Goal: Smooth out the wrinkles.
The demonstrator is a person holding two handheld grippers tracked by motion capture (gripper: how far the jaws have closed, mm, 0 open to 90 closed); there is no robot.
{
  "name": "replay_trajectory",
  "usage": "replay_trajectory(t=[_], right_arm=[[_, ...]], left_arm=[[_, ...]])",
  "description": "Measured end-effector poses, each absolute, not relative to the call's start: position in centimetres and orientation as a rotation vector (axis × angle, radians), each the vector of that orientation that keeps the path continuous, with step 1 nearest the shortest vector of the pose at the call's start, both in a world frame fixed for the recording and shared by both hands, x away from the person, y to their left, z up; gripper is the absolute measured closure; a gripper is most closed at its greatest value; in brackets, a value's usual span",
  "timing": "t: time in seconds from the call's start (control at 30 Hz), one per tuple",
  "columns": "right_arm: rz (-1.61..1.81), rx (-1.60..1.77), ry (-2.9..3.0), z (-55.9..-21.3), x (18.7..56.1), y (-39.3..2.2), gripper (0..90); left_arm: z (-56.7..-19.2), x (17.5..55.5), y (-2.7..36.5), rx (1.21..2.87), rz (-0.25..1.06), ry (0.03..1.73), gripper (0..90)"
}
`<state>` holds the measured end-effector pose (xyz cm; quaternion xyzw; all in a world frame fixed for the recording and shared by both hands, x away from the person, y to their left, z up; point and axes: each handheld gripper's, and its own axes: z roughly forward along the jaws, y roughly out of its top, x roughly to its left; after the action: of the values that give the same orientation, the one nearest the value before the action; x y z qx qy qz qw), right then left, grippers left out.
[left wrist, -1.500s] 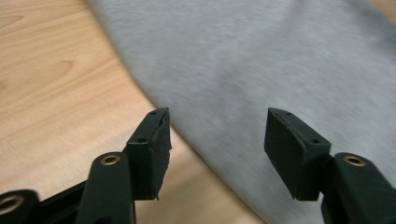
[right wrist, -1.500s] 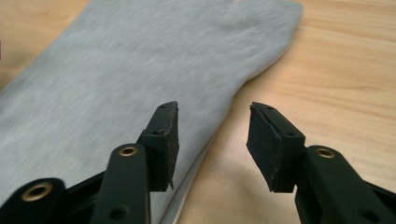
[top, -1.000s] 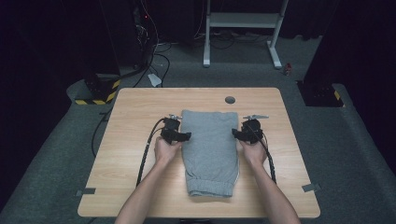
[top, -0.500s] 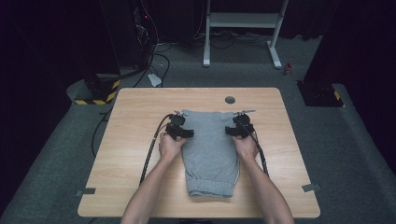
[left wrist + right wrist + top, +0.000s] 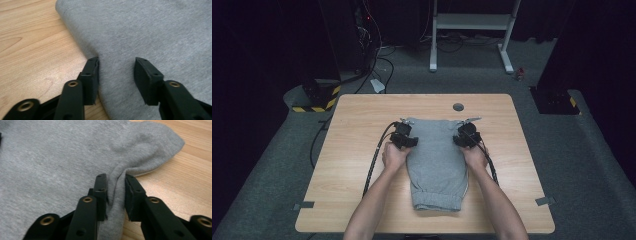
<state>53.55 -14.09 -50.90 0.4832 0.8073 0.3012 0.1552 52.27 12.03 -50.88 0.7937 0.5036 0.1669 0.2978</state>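
A round dark grommet hole [image 5: 458,107] is seen in the wooden table [image 5: 357,115] just beyond the grey folded garment [image 5: 434,165], and small tape marks [image 5: 303,205] lie at the near corners; nothing is set between the grippers and the cloth. The garment is laid along the table's middle, its cuffed end nearest the person. Both forearms are stretched forward from the near edge, one at each long side of the garment's far half. The left gripper [image 5: 116,75] has just been closing, its jaws part open astride the left edge, fabric between them but not clamped; the right gripper [image 5: 116,192] has just been closing and is pinched on a raised fold of the right edge.
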Motion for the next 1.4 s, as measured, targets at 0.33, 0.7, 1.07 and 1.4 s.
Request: replay_trajectory(t=[0.33,0.7,1.07,1.4], right_arm=[[0.907,1.410,2.322,-51.0,53.7,-14.5,82.5],[0.937,1.406,2.315,-50.2,53.6,-15.1,83.5],[1.016,1.408,2.321,-48.9,53.1,-16.0,84.0],[1.078,1.368,2.316,-47.7,52.6,-16.5,84.2]], left_arm=[[-50.8,53.0,12.5,2.087,0.334,1.334,79.5],[-50.4,53.0,13.5,2.003,0.244,1.326,83.7],[-48.5,52.6,14.2,1.970,0.219,1.260,84.4],[-47.7,52.4,14.7,1.944,0.209,1.245,84.5]])
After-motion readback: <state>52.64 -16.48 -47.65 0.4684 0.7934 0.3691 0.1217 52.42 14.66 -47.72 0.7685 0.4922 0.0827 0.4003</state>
